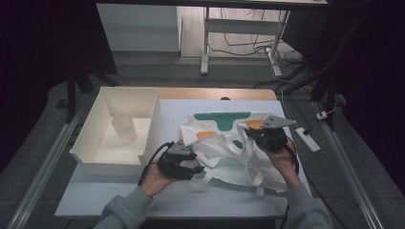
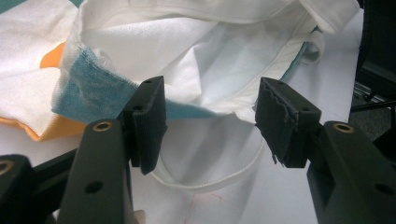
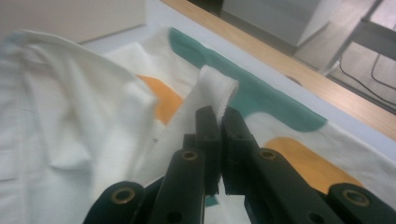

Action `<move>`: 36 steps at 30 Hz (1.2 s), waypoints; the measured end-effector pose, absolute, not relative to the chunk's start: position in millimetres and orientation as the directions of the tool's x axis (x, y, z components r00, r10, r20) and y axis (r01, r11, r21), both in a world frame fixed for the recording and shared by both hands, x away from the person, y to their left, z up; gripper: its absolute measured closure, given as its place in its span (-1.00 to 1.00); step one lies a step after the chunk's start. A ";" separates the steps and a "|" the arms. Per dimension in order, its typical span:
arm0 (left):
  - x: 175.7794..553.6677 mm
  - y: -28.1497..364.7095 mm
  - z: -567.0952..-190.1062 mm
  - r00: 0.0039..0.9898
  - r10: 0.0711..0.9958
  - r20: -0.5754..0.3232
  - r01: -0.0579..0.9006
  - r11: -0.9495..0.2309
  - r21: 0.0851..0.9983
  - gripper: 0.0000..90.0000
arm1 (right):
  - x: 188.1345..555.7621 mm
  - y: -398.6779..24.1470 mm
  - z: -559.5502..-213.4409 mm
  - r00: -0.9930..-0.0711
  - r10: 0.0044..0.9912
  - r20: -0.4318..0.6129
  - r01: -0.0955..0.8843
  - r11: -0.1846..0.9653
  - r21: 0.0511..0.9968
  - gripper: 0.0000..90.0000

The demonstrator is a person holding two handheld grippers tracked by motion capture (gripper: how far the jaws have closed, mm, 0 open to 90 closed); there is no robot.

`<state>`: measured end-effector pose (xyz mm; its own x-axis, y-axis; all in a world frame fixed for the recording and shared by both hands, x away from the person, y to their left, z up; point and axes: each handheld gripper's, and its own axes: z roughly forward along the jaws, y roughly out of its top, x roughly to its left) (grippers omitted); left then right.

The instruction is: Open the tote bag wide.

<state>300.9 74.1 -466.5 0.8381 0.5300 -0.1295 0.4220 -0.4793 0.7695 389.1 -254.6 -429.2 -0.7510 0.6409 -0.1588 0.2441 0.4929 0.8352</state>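
Bag: white tote bag (image 1: 229,143) with green and orange patches, lying crumpled on the table (image 1: 110,195), right of the tray (image 1: 90,157).
Right gripper (image 3: 215,123): clenched on a bag strap (image 3: 215,86), pinching it just below its folded loop.
Left gripper (image 2: 210,121): released, jaws apart at the bag's open mouth, fabric between them but unpressed.
Tray: holds a cup (image 1: 124,128).

Dim room, grey floor (image 1: 239,76), cables (image 1: 248,47)
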 end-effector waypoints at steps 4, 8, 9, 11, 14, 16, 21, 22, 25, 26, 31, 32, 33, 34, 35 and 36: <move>300.6 73.7 -466.4 0.840 0.528 -0.127 0.420 -0.483 0.768 -0.04 | 408.0 -263.9 -439.7 -0.721 0.682 -0.124 0.300 0.468 0.831 0.94; 300.7 73.6 -466.6 0.840 0.528 -0.127 0.420 -0.483 0.768 -0.04 | 425.0 -274.1 -450.4 -0.690 0.717 -0.095 0.347 0.444 0.826 0.93; 300.8 73.7 -466.6 0.840 0.528 -0.126 0.420 -0.485 0.768 -0.04 | 428.1 -276.3 -452.2 -0.682 0.724 -0.101 0.347 0.443 0.827 0.93; 300.9 73.5 -466.9 0.839 0.529 -0.125 0.420 -0.485 0.767 -0.05 | 433.5 -280.8 -455.4 -0.664 0.737 -0.124 0.337 0.443 0.830 0.93; 300.6 73.2 -467.1 0.839 0.529 -0.125 0.420 -0.485 0.767 -0.05 | 442.9 -289.5 -462.7 -0.638 0.765 -0.093 0.373 0.412 0.831 0.88; 300.5 72.8 -467.4 0.840 0.529 -0.125 0.420 -0.487 0.766 -0.05 | 447.6 -293.7 -469.6 -0.634 0.770 -0.068 0.412 0.411 0.813 0.72; 299.3 72.6 -466.7 0.841 0.528 -0.121 0.416 -0.488 0.767 -0.06 | 447.3 -299.1 -470.8 -0.621 0.783 -0.049 0.459 0.413 0.787 0.33; 299.2 72.6 -466.7 0.841 0.527 -0.120 0.416 -0.489 0.767 -0.06 | 445.0 -300.1 -466.5 -0.610 0.791 -0.047 0.456 0.399 0.796 0.26; 299.3 72.8 -466.8 0.841 0.527 -0.119 0.415 -0.489 0.767 -0.06 | 435.9 -302.2 -452.8 -0.614 0.788 -0.048 0.437 0.389 0.811 0.10; 299.2 72.9 -466.8 0.840 0.528 -0.121 0.417 -0.487 0.768 -0.06 | 432.2 -302.4 -448.7 -0.614 0.788 -0.057 0.429 0.393 0.814 0.05; 298.6 73.1 -466.1 0.840 0.528 -0.121 0.415 -0.483 0.771 -0.06 | 416.3 -305.7 -432.3 -0.614 0.787 -0.062 0.398 0.376 0.836 -0.05; 298.5 73.2 -466.0 0.840 0.528 -0.121 0.415 -0.483 0.771 -0.06 | 413.4 -306.3 -429.6 -0.615 0.786 -0.066 0.390 0.376 0.840 -0.05; 298.6 73.3 -466.0 0.840 0.529 -0.121 0.415 -0.483 0.771 -0.06 | 410.5 -306.4 -427.1 -0.616 0.785 -0.068 0.383 0.374 0.844 -0.06; 298.8 73.5 -466.0 0.840 0.530 -0.121 0.415 -0.483 0.771 -0.06 | 407.8 -305.9 -424.9 -0.619 0.783 -0.068 0.377 0.372 0.848 -0.06; 299.0 73.7 -466.0 0.839 0.530 -0.121 0.416 -0.484 0.770 -0.06 | 404.9 -305.1 -422.5 -0.622 0.779 -0.074 0.369 0.375 0.850 -0.06; 299.1 73.8 -466.1 0.839 0.531 -0.120 0.416 -0.483 0.770 -0.06 | 402.2 -304.0 -420.3 -0.627 0.775 -0.080 0.358 0.378 0.854 -0.06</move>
